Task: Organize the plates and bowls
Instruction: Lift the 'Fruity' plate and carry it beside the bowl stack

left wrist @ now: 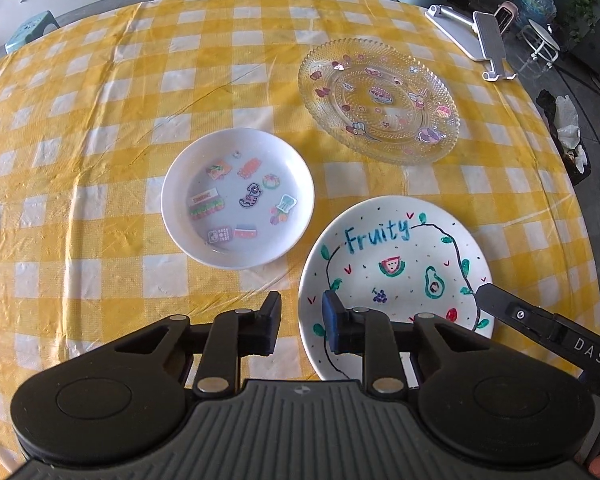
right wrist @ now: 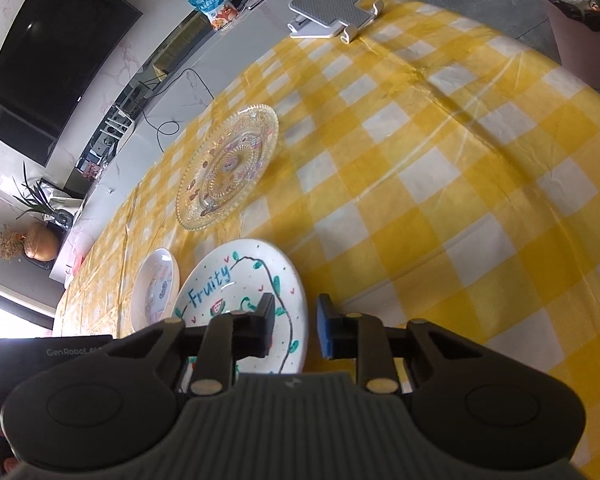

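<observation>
A white "Fruity" plate (left wrist: pixel 396 264) with drawn fruit lies on the table near me; it also shows in the right wrist view (right wrist: pixel 244 280). My left gripper (left wrist: pixel 302 322) is open, its jaws straddling the plate's left rim. My right gripper (right wrist: pixel 296 330) is open, its jaws straddling the plate's right rim; one of its fingers (left wrist: pixel 496 300) reaches over that rim in the left wrist view. A white bowl (left wrist: pixel 238 198) with stickers inside sits to the left, also in the right wrist view (right wrist: pixel 156 288). A clear glass plate (left wrist: pixel 378 100) with stickers lies farther back, also in the right wrist view (right wrist: pixel 228 166).
A yellow and white checked cloth (left wrist: pixel 100 160) covers the round table. A white phone stand (left wrist: pixel 476 36) sits at the far right edge, also in the right wrist view (right wrist: pixel 328 12). A bin (right wrist: pixel 580 20) stands on the floor beyond the table.
</observation>
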Motion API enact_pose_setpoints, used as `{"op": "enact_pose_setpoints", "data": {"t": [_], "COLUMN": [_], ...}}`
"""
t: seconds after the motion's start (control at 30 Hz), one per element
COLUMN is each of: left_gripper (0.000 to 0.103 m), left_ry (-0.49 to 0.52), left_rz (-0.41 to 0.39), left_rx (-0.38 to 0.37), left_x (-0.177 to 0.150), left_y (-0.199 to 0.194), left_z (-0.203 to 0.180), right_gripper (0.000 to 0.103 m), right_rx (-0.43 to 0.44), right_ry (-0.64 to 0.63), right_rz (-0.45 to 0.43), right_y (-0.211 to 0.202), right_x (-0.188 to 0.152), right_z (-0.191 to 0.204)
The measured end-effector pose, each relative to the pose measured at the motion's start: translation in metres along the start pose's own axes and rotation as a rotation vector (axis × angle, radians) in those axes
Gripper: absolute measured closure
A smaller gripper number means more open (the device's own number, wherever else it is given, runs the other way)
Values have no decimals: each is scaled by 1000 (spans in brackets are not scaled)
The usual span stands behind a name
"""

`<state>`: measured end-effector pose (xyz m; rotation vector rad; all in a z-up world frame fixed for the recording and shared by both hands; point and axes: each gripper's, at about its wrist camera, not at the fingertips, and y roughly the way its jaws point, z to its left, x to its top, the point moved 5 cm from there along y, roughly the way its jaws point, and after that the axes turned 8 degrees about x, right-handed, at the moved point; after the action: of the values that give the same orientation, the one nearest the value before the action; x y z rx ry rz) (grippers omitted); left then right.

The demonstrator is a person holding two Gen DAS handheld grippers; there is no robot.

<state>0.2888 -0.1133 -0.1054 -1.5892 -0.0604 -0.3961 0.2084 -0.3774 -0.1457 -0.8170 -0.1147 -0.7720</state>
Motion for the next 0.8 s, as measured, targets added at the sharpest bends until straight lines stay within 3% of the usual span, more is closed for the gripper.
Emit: {"op": "enact_pose_setpoints", "data": {"t": [0.2,0.57,0.8], "left_gripper": [85,87,87], "left_ry": [-11,-33,-49], "left_rz": [14,3,-24], "left_rx": [-41,-28,-45], "left_x": [-1,-6,-21], "left_y": [6,-5,-26], "left_z": [-3,-5,-8], "right_gripper": [89,96,96], "right_rx": [-19,-42,-7], "right_ry": [-1,-36,20], "right_rz": [-5,-13,-11], "right_y": [1,-5,-19], "right_x": [-1,-3,-10], "right_z": [-1,3,-5]}}
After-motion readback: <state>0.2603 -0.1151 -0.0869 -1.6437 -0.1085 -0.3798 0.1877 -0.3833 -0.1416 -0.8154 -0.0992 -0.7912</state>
